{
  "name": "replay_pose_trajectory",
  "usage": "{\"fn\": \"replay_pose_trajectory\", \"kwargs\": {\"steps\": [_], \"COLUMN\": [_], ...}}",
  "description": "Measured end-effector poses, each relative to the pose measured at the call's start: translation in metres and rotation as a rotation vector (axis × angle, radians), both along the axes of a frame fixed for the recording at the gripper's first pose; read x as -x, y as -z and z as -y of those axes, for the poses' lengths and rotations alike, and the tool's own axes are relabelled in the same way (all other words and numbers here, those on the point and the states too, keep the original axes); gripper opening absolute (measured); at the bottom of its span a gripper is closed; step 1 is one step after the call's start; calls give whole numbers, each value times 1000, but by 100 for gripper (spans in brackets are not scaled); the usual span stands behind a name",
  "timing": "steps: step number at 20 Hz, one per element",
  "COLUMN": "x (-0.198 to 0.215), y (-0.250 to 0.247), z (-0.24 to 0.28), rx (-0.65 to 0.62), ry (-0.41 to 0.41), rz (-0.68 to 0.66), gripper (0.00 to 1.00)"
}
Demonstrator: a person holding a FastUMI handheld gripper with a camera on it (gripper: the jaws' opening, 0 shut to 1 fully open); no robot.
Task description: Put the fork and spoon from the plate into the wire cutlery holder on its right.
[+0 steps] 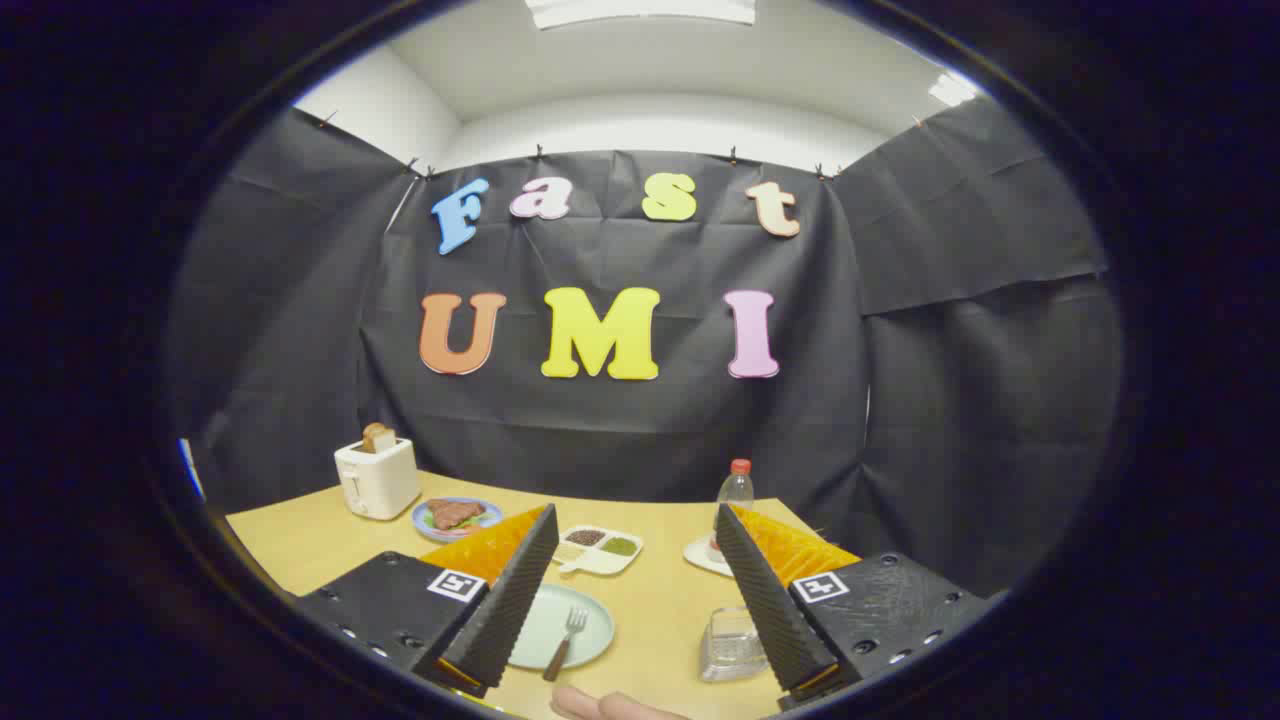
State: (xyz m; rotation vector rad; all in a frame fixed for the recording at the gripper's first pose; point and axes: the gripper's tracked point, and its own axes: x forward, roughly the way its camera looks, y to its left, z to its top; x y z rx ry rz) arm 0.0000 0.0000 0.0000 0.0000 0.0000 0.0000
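A pale green plate [585,610] lies on the wooden table, partly hidden behind my left finger [505,600]. A fork [566,642] with a brown handle rests on it, tines pointing away from me. To the plate's right stands the wire cutlery holder [731,643], close to my right finger [765,600]. My gripper [635,585] hovers above the table, open, with nothing between its fingers; the plate and the holder both lie between and below them. Any spoon is hidden.
A white toaster [377,476] with bread stands at the back left, beside a blue plate of food [455,517]. A divided condiment tray [598,549] sits mid-table. A red-capped bottle [736,490] and a white dish [705,556] are at the back right. Fingertips of a hand [610,706] show at the near edge.
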Motion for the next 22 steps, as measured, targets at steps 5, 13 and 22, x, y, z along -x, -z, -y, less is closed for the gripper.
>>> {"fn": "replay_pose_trajectory", "kwargs": {"steps": [5,13,22], "x": [25,27,2], "y": [-6,-9,12], "z": [-24,-30,-30], "rx": [-10,-46,-26], "ry": [45,70,84], "rz": [0,-44,-118], "gripper": [95,95,95]}}
